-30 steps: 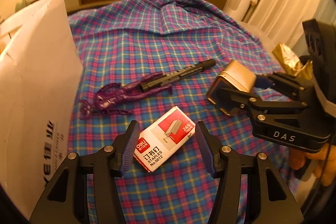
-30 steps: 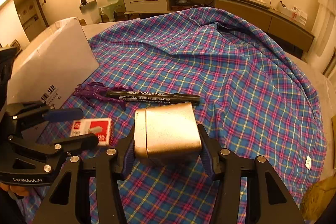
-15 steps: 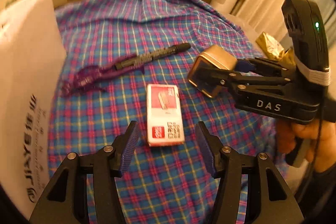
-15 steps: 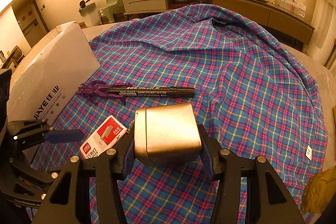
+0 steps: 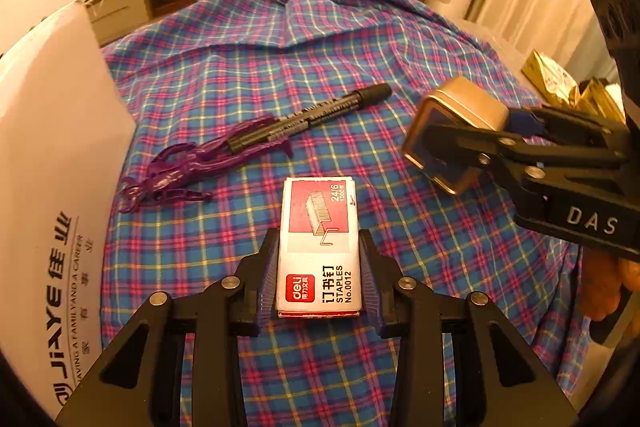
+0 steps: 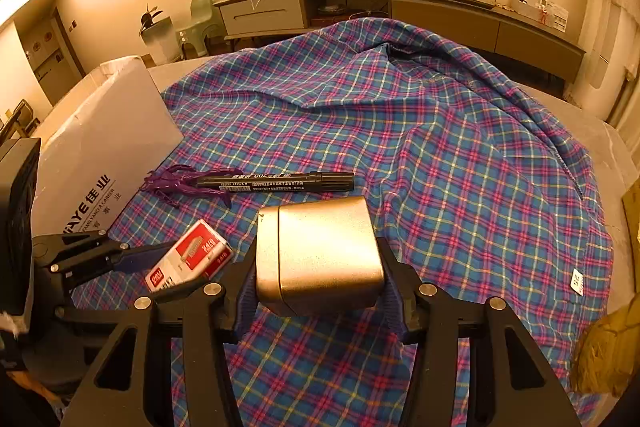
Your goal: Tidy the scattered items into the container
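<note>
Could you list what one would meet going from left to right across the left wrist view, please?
White cardboard box → purple plastic toy → staples box clamped in the left gripper, whose jaws have just been closing → gold tin held in the right gripper → gold foil packets.

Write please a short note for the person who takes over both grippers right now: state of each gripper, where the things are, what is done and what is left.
Left gripper: jaws have just been closing, pads now on the sides of the staples box, which lies on the plaid cloth.
Right gripper: shut on the gold tin, held above the cloth.
Black marker and purple toy lie together on the cloth, untouched.
White cardboard box stands at the left edge; its inside is not visible.
Done: tin and staples gripped.
Left: carry both to the container, then fetch marker and toy.
</note>
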{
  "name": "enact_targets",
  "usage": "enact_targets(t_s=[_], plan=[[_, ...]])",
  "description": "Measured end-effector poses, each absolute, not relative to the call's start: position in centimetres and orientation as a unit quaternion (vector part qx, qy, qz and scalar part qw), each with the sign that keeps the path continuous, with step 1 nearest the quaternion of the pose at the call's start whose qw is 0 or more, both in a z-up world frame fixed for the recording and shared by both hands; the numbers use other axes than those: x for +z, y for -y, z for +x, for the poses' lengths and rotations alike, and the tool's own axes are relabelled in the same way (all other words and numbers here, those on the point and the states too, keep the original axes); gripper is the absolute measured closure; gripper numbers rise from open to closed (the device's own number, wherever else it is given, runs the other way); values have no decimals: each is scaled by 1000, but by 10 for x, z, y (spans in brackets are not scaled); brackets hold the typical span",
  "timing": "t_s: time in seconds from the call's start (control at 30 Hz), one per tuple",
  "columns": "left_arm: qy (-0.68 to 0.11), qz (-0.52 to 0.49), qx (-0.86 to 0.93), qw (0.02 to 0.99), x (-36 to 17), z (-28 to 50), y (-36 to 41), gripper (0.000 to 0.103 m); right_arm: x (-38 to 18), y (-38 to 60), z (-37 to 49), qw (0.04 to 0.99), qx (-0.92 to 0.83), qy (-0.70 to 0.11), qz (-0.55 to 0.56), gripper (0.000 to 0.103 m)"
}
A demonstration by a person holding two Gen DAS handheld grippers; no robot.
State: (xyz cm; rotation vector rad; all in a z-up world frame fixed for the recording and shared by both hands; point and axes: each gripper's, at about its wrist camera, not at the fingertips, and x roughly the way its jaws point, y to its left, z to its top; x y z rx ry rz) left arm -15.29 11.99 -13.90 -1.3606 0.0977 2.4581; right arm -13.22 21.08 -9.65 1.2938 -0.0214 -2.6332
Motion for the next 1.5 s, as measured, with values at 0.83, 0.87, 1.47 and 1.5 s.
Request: enact_targets(t_s=[0.83,0.87,1.47,1.5], plan=[[12,-400,897,189,-48,-86,-101,65,-36,-204,-62,101,-913,77,387,50],[14,-395,899,189,-43,-83,-99,65,-32,-200,-58,102,-915,77,383,50],[41,-339,923,176,16,-43,-49,65,18,-151,-4,112,-936,53,331,50],[43,-337,924,175,19,-41,-45,65,20,-149,-3,113,-936,52,329,50]])
